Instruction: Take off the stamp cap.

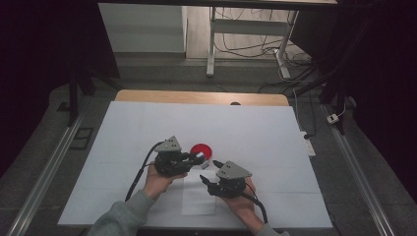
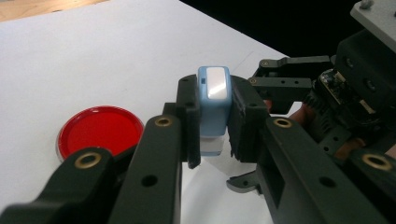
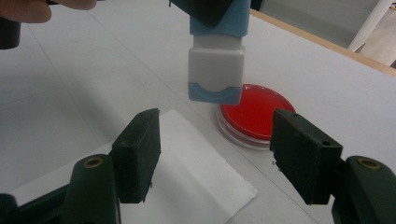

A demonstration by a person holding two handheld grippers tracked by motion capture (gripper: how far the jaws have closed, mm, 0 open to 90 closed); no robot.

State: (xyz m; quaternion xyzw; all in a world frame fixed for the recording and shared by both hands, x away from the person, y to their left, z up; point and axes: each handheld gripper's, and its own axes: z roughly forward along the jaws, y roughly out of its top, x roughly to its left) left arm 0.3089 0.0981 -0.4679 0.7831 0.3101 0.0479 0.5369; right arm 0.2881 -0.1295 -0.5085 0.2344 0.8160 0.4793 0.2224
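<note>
My left gripper (image 2: 214, 122) is shut on a small blue and white stamp (image 2: 214, 100), and its pads press the blue body from both sides. In the right gripper view the stamp (image 3: 217, 70) hangs with its grey-white, blue-edged end pointing down. My right gripper (image 3: 219, 149) is open just in front of that end, not touching it. A red round dish (image 1: 200, 150) lies on the table behind the stamp. From above, both grippers (image 1: 199, 158) (image 1: 210, 171) meet near the table's front middle.
A white sheet of paper (image 1: 198, 199) lies flat under the right gripper near the front edge. The white tabletop (image 1: 147, 128) stretches to the left, right and back, ending in a wooden edge (image 1: 196, 97). Cables trail from both grippers.
</note>
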